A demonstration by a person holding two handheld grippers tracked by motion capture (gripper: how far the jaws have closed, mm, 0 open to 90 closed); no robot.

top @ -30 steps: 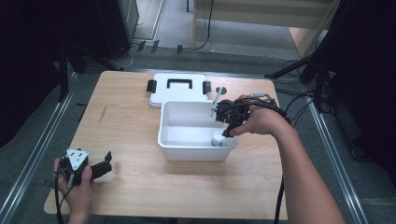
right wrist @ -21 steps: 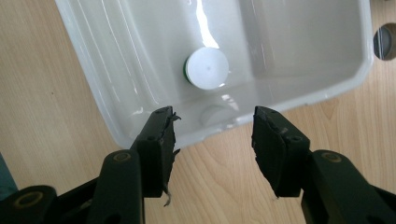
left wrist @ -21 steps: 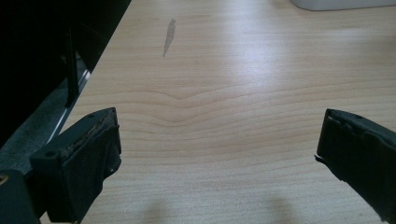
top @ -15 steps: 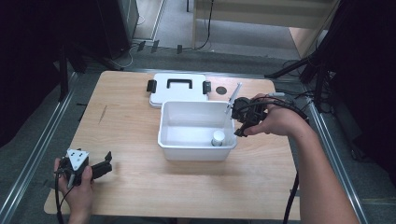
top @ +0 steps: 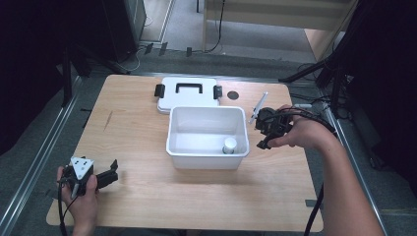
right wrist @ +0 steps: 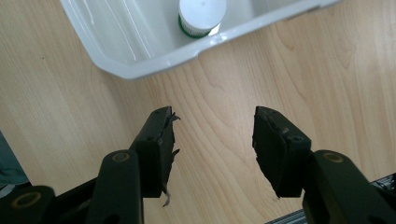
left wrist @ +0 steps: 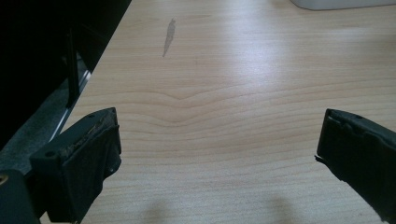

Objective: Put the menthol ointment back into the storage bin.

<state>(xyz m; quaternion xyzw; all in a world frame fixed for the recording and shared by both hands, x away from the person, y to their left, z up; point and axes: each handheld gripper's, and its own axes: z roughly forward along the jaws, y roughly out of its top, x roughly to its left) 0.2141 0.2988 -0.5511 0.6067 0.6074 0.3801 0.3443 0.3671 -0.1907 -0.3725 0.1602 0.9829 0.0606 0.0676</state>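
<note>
A white open bin (top: 205, 109) stands mid-table. A small white jar with a green band (top: 229, 145) stands upright inside, near the bin's front right corner. My right gripper (top: 263, 132) hovers over bare wood just outside the bin's right wall. Its jaws stand apart with nothing between them. In the right gripper view, the gripper (right wrist: 212, 126) points down at the table, with the bin's rim (right wrist: 140, 70) and the jar (right wrist: 201, 14) beyond it. My left gripper (top: 110, 172) rests at the front left of the table. In its own view its jaws (left wrist: 219, 135) are spread wide over wood.
The bin's white lid with black handle and latches (top: 187, 96) lies flat behind the bin. A thin white stick (top: 259, 105) and a small dark disc (top: 233, 95) lie at the back right. Metal rails run along both table sides.
My right gripper has moved right, from above the bin's right end to the table beside it. The jar stays in the bin. The left hand has not moved.
</note>
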